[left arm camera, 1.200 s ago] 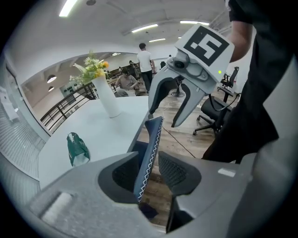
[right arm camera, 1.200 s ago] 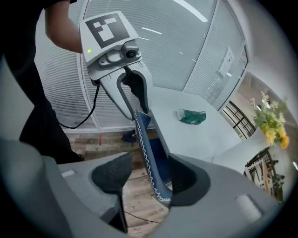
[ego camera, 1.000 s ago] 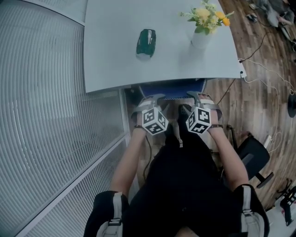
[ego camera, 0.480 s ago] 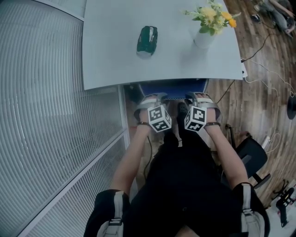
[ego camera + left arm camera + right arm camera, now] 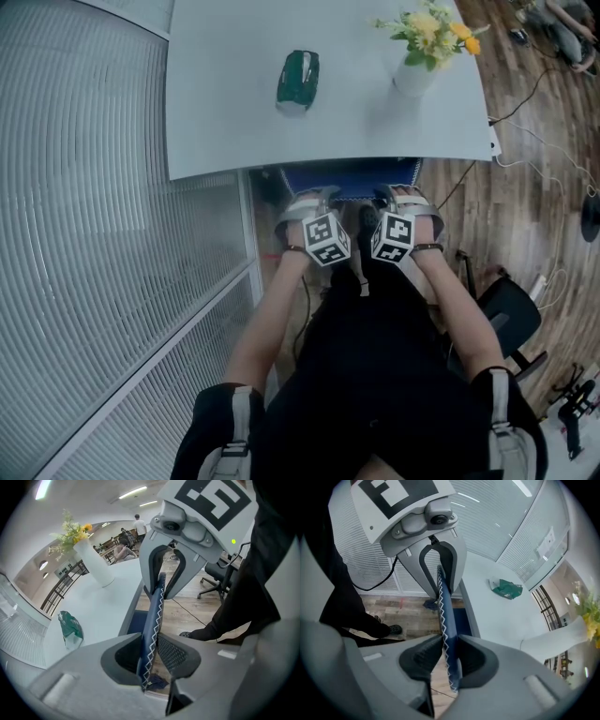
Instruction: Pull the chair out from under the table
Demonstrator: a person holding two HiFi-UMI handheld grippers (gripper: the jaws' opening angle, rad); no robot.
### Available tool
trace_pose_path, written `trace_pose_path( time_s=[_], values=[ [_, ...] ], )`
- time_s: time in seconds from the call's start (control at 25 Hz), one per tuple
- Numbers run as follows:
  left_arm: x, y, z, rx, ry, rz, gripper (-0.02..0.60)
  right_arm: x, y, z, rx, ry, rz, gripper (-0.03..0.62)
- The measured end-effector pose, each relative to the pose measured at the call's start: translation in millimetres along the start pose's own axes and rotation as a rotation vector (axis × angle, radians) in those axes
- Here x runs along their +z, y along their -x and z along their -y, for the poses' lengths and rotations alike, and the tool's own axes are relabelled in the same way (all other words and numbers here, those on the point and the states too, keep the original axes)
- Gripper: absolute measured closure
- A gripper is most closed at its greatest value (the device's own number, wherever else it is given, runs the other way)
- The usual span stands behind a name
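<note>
Just clamped down: pinching the chair back [image 5: 352, 178] top edge with left gripper [image 5: 314, 199] and right gripper [image 5: 401, 195], side by side at the table [image 5: 234, 122] near edge, ready for an even pull.

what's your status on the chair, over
Left gripper, right gripper: fingers just closed onto chair back. Chair under table, not yet pulled. No obstruction seen.

Blue chair [image 5: 349, 174] with white zigzag stitching sits tucked under the pale table [image 5: 225, 131].
</note>
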State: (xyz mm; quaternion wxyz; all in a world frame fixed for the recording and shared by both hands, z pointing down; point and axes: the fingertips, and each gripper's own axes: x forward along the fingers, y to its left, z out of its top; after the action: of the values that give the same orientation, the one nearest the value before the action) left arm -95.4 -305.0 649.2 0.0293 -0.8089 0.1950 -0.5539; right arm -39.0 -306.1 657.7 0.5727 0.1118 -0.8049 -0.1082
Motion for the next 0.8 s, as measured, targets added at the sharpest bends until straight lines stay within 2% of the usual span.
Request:
trace_pose_path(
  time_s=[0.16, 0.44, 0.68, 0.8],
  values=[
    [-1, 0, 4, 0.01, 0.006, -0.001, 0.479, -1, 0, -5, -0.008, -0.01, -0.006, 0.49],
    [-4, 4, 20, -0.008, -0.026, 0.011, 0.486, -2, 1, -21, 0.002, 0.005, -0.013, 0.502],
    [-8, 6, 39, -0.018, 0.013, 0.055, 0.486, -4, 3, -42, 0.022, 0.002, -0.01, 0.508],
    [-10, 7, 52, -0.047, 0.017, 0.059, 0.488, -7, 2, -55, 0.036, -0.004, -0.022, 0.51]
  ],
)
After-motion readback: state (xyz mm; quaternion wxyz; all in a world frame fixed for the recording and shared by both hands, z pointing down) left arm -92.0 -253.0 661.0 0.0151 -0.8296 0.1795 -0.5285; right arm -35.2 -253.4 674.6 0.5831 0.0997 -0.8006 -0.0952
